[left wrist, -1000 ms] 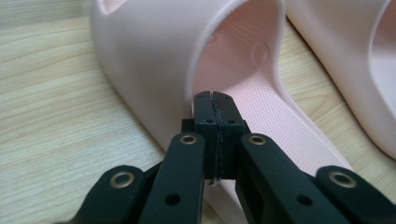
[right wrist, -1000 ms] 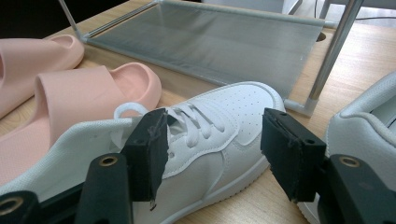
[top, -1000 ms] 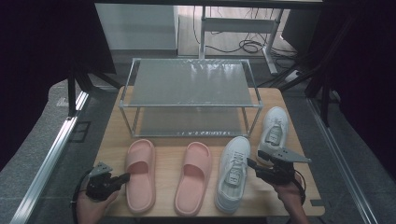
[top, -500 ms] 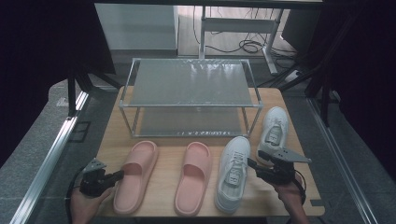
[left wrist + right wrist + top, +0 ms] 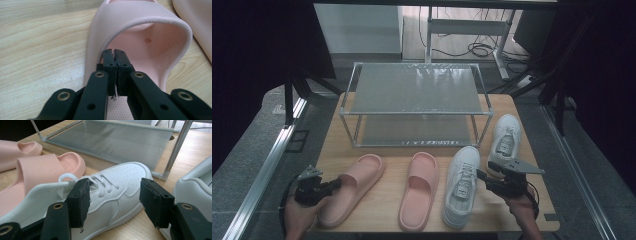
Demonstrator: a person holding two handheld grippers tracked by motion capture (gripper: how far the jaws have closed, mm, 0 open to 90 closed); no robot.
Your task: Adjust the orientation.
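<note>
Two pink slippers and two white sneakers lie on the wooden table (image 5: 387, 152). The left slipper (image 5: 354, 187) (image 5: 140, 22) lies slanted, heel toward the front left. My left gripper (image 5: 334, 184) (image 5: 114, 53) is shut, its tips inside that slipper at the strap's edge. Its jaws have just been opening by a sliver, and I see nothing between the pads. My right gripper (image 5: 482, 177) (image 5: 113, 195) stands open beside the left sneaker (image 5: 462, 185) (image 5: 117, 182), pointing at its side without touching. The right sneaker (image 5: 506, 137) (image 5: 197, 187) lies behind that hand.
A two-tier metal rack (image 5: 417, 90) (image 5: 112, 140) stands at the back of the table. The second slipper (image 5: 419, 195) (image 5: 195, 15) lies straight between the slanted one and the left sneaker. Dark floor and a rail run along the left.
The left slipper has swung round, heel toward the front left corner, as my left gripper moved left and nearer the table's edge. The right gripper has kept still.
</note>
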